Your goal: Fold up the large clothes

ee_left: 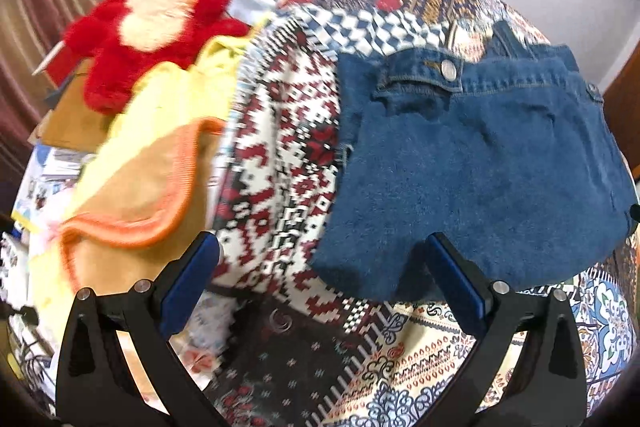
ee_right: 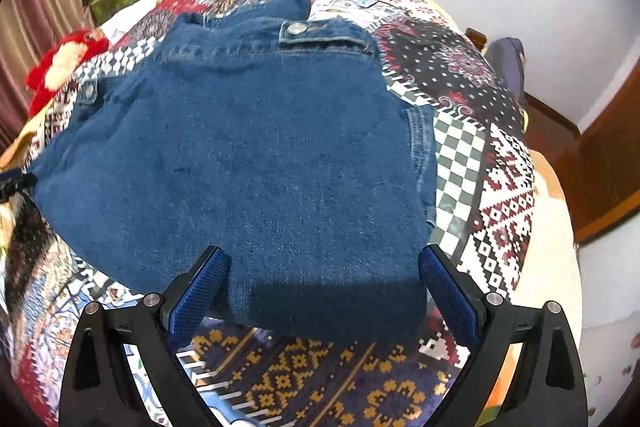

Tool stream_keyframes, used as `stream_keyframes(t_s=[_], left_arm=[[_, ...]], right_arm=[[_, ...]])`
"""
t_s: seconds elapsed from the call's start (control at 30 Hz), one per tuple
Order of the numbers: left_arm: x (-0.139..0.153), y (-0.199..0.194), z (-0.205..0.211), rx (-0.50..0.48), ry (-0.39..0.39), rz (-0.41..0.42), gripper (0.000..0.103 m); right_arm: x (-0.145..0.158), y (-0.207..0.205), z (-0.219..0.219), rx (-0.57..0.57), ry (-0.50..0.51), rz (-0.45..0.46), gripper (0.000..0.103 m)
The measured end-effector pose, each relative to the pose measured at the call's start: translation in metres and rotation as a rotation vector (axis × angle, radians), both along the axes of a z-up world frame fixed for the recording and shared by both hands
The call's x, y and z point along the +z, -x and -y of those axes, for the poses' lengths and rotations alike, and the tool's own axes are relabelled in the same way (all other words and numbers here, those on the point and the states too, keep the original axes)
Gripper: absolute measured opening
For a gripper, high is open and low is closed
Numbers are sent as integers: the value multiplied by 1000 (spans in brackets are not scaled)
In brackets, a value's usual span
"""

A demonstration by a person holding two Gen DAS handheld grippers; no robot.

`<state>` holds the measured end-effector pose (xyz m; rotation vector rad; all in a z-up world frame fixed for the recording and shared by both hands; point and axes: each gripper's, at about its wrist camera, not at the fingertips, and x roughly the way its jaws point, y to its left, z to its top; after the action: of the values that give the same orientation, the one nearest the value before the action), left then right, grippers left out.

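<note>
Both tongs, left (ee_left: 320,267) and right (ee_right: 322,273), gape wide and hold nothing, angled down over the folded denim garment (ee_right: 248,147). Its far edge blurs, and the left view crops it. It lies on a patchwork bedspread (ee_right: 492,187); a red plush toy (ee_left: 148,31) sits nearby.

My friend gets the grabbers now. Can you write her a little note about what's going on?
Left gripper: open, empty.
Right gripper: open, empty, poised over the near edge of the denim.
The denim garment lies folded in a compact bundle on the patterned bedspread.
Done: the denim looks folded.
Left: possibly the yellow and orange clothes heaped beside the red plush toy.
</note>
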<state>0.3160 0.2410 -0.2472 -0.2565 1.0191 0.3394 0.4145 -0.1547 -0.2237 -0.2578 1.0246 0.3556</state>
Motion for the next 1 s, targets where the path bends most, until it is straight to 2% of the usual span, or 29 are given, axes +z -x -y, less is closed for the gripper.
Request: stream_keyframes(t_s=[0.13,0.27,0.4,0.53,0.67,0.73,0.8,0.87,0.93,1.0], left_arm=[[17,16,-1,39,39,58,103],[19,22,4,78,131,101,103],[0,19,12,83,326,101,103],[-27,15,22,87,509,85,103],[-50,6,31,89,650,72,103],[-63,-3,34,79,747,84,103],[-70,-10,35,77,810,108,103],[-74,-19,36,70,809,119,103],[-76,-27,34,61,836,165,103],[-78,-35,29,78,899,225,103]], right_arm=[[18,6,-12,11,-31,40,97],[37,15,-36,62,-76,86,97],[43,23,-64,119,-109,89,97],[29,26,-94,185,-104,51,97],[-2,21,-117,227,-58,-25,97],[-20,16,-121,224,-34,-74,97],[-32,12,-120,211,-43,-101,98],[-33,12,-118,212,-67,-93,99],[-33,12,-117,217,-70,-96,100],[-33,11,-118,221,-69,-96,100]])
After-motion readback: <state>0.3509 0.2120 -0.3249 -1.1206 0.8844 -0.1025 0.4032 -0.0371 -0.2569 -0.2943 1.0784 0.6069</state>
